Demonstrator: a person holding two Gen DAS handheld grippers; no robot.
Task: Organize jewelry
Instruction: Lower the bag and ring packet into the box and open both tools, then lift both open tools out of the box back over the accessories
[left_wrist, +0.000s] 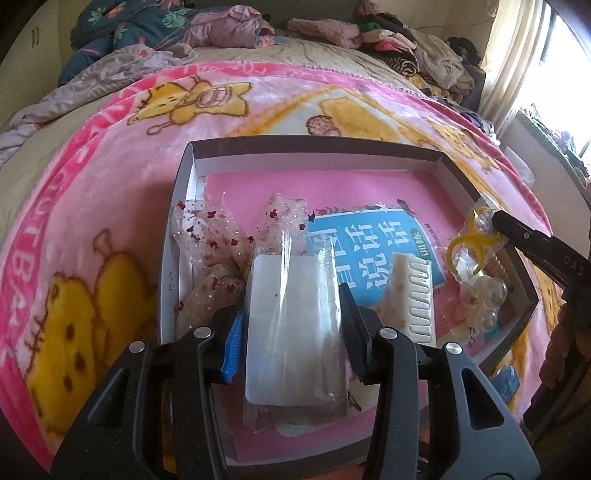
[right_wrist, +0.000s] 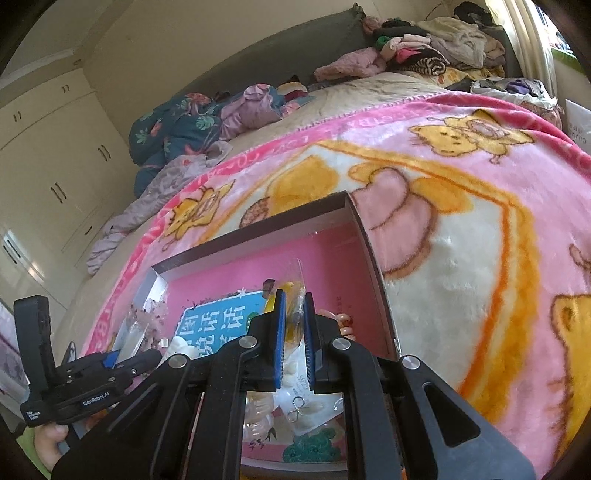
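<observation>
Between the fingers of the left gripper (left_wrist: 291, 325) sits a clear plastic packet with a white card (left_wrist: 291, 332) inside, and both pads press against its sides, so this tool is clamped on it over the near end of the shallow box (left_wrist: 314, 142). That box rests on a pink cartoon blanket (left_wrist: 110, 147) spread across the bed, and a pink book with a blue title panel (left_wrist: 369, 236) lines its floor. Inside, left of the packet, lies a sheer ribbon bow with red specks (left_wrist: 207, 240); to the right lie a white comb-like hair clip (left_wrist: 413, 295) and a cluster of clear beads (left_wrist: 484, 295). Over the box's right side, the right gripper (right_wrist: 295, 325) is pinched tight on a small clear bag of yellow rings (left_wrist: 465, 236) (2 rings show through the plastic), holding it above the beads. Piled clothes (left_wrist: 406, 44) lie at the far end of the bed.
</observation>
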